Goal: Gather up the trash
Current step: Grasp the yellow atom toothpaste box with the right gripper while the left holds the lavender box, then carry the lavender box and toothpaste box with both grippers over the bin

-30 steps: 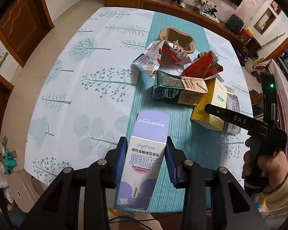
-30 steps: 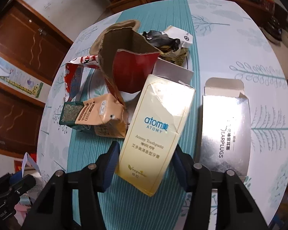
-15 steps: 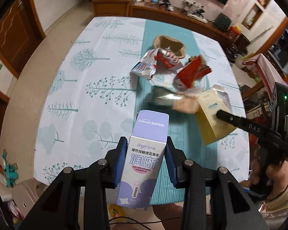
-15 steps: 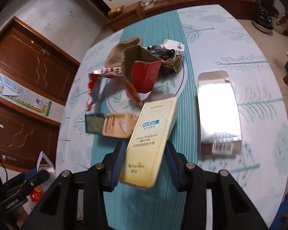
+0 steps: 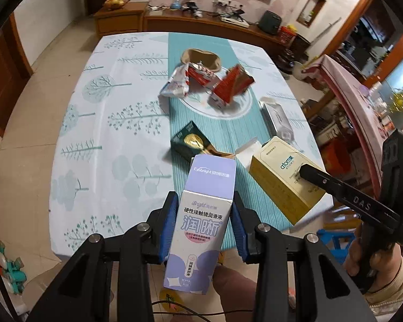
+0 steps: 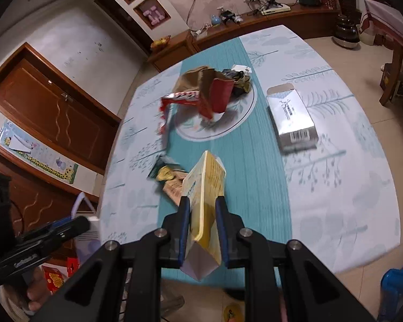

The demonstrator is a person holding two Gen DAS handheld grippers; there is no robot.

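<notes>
My left hand-held gripper clasps a lilac box upright between its blue pads, above the near edge of the table. My right hand-held gripper grips a yellow carton on its narrow sides; its jaws have just been closing on the carton, which hangs clear of the table. In the left view the same carton shows tilted, with one black finger across its face. On the teal runner lie a green packet near the carton, a silver box well to the right, and red wrappers heaped on a plate.
</notes>
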